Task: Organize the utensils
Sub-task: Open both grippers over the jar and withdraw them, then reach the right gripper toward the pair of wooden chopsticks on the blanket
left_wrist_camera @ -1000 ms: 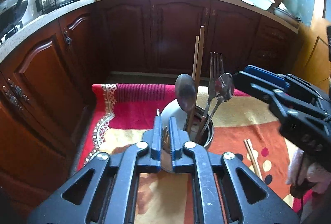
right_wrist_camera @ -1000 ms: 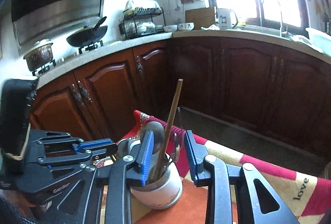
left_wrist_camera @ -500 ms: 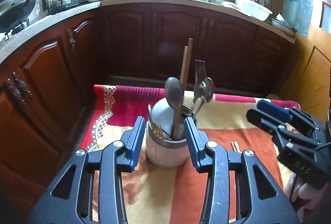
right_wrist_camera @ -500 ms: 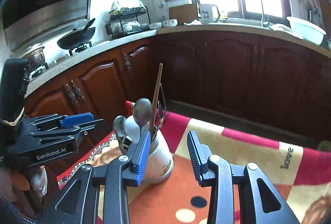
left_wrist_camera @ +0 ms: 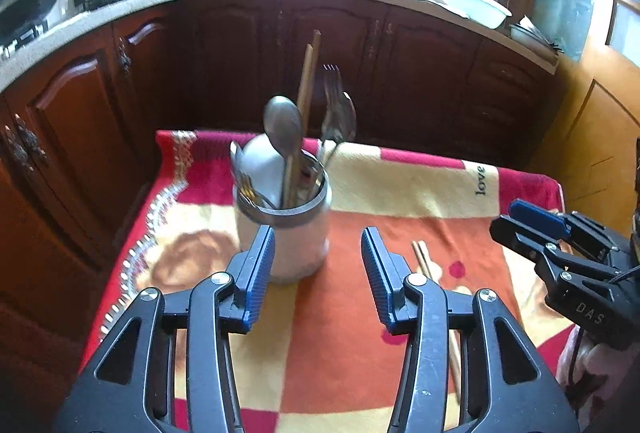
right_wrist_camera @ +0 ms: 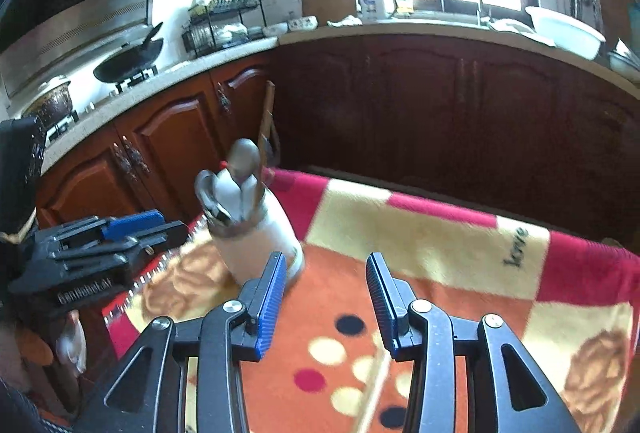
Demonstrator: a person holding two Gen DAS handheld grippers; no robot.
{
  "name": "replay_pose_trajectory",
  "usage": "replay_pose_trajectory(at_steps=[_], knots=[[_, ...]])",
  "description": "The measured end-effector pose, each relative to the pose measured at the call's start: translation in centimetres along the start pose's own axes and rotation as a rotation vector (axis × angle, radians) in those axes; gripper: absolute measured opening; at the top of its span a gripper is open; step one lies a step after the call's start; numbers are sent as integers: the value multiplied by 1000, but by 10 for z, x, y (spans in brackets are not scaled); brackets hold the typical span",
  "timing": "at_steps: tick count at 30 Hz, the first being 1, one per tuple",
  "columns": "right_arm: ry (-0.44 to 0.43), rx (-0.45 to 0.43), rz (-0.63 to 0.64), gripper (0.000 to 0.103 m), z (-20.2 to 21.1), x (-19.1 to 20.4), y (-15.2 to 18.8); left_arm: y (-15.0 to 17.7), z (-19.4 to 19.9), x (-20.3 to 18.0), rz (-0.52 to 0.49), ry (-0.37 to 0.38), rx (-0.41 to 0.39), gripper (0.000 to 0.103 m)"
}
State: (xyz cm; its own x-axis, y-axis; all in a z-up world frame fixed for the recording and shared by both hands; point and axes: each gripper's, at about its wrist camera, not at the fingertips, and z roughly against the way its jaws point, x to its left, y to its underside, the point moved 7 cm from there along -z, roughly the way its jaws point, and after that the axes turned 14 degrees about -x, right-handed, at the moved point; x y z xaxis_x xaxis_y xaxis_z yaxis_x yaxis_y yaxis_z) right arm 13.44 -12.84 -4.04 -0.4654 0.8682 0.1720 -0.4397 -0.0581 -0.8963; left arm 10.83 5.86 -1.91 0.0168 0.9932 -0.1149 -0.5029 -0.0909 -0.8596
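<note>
Change since earlier frame: my left tongs (left_wrist_camera: 318,265), then nearly together at the holder (left_wrist_camera: 285,229), are now standing back from it; my right tongs (right_wrist_camera: 326,297), then framing the holder, are now sitting off to its right over open blanket.
Left tongs: apart and opening, nothing pressed between the pads; the holder is standing just ahead, near the left pad.
Right tongs: apart and opening, empty; only blanket (right_wrist_camera: 420,233) is showing between them.
Task items: spoons (left_wrist_camera: 283,129), a fork (left_wrist_camera: 331,89) and a tall wooden piece are standing upright in the holder. A pair of chopsticks (left_wrist_camera: 423,260) is lying loose on the blanket, just right of my left tongs.
Step in hand: I am judging the holder released and the loose chopsticks to be next.
Next move calls for: lowering one set of tongs over the chopsticks, closing on both sticks together, then lifting them to the holder's mouth without knocking the standing cutlery.
Surface: tabletop covered by a red, cream and orange blanket, soft and creased.
Room: kitchen, dark wooden cabinets (left_wrist_camera: 424,73), a sink under a bright window, a stove with wok (right_wrist_camera: 128,61) at left.
</note>
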Motion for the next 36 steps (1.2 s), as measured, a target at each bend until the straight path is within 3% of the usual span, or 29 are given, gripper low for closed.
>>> replay_pose_trajectory(at_steps=[3,5,12,18,23,27,30,36], knots=[[3,59,-14,40,1,-17,25,13,-2,-3,27,22,28,45],[21,129,-17,29,-6,-30,51,25,-6,-6,53,38,55,45],[35,292,-95,22,-48,-49,116,59,-18,-11,73,46,141,45],[73,333,-45,20,-74,-51,126,67,-27,-10,82,42,164,45],[132,334,-1,19,-76,-61,123,72,-36,-14,78,52,188,45],[182,349,-37,18,-68,-83,125,76,-42,-20,75,64,201,45],[89,301,-152,18,-60,-84,113,79,-48,-25,76,71,214,45],[69,321,-78,18,-72,-66,110,80,-51,-34,72,88,221,45]])
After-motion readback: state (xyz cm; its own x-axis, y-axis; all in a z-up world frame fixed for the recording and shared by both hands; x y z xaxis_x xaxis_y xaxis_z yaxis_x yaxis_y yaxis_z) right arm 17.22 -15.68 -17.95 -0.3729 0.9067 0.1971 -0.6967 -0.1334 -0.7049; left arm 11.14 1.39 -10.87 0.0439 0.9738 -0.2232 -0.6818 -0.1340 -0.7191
